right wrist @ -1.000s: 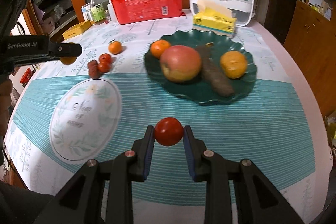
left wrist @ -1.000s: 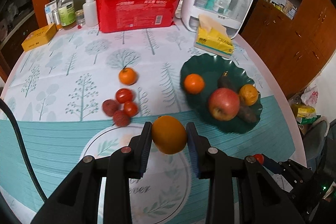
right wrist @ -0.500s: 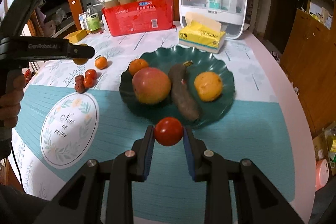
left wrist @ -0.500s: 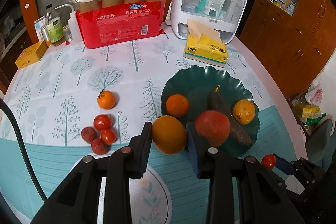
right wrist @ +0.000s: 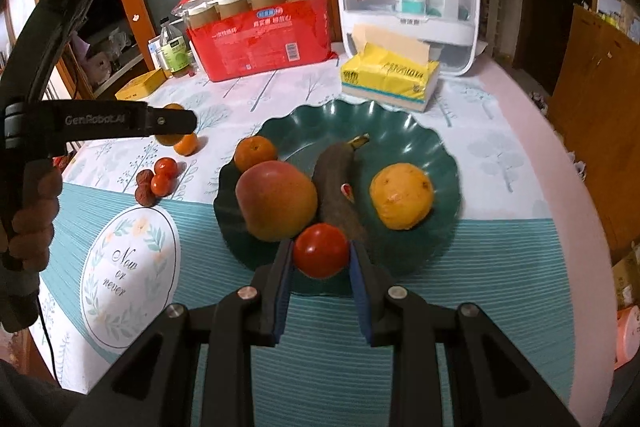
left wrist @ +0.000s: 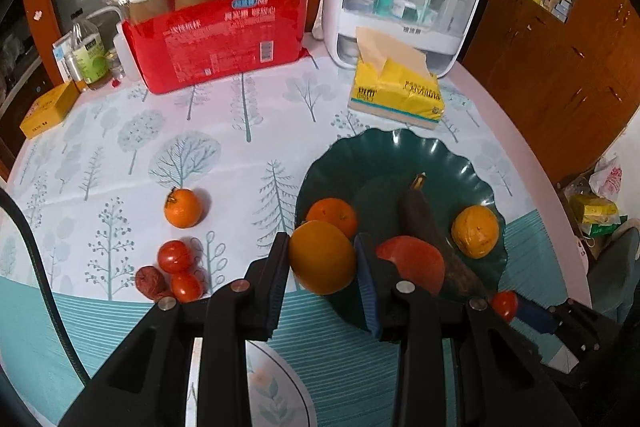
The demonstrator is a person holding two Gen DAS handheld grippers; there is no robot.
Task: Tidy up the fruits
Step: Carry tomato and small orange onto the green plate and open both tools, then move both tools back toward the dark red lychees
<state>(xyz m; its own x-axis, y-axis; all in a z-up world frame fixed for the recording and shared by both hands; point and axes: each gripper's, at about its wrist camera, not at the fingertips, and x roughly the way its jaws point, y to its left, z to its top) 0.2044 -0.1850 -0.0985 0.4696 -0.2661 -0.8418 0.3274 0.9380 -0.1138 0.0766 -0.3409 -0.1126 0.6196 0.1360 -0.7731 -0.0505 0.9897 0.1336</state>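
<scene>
While the left gripper point(left wrist: 322, 259) pinches a large round orange point(left wrist: 322, 257) above the near-left rim of the scalloped dark green plate point(left wrist: 384, 151), the right gripper point(right wrist: 321, 253) clamps a small red tomato point(right wrist: 321, 250) over the plate's near edge. On the plate lie a red-yellow apple point(right wrist: 276, 201), a blackened banana point(right wrist: 336, 183) and two tangerines.

**Colours on the fruit table**

The tablecloth point(left wrist: 248, 131) is white with pale blue-grey trees on the far half and teal with fine stripes on the near half. The scalloped plate point(right wrist: 400, 123) is dark green and holds an orange tangerine point(right wrist: 255, 153), a red-yellow apple point(right wrist: 276, 201), a brown-black banana point(right wrist: 336, 183) and a yellow-orange citrus point(right wrist: 401, 196). The cup pack point(left wrist: 216, 39) is red and the tissue pack point(left wrist: 396, 95) yellow.
</scene>
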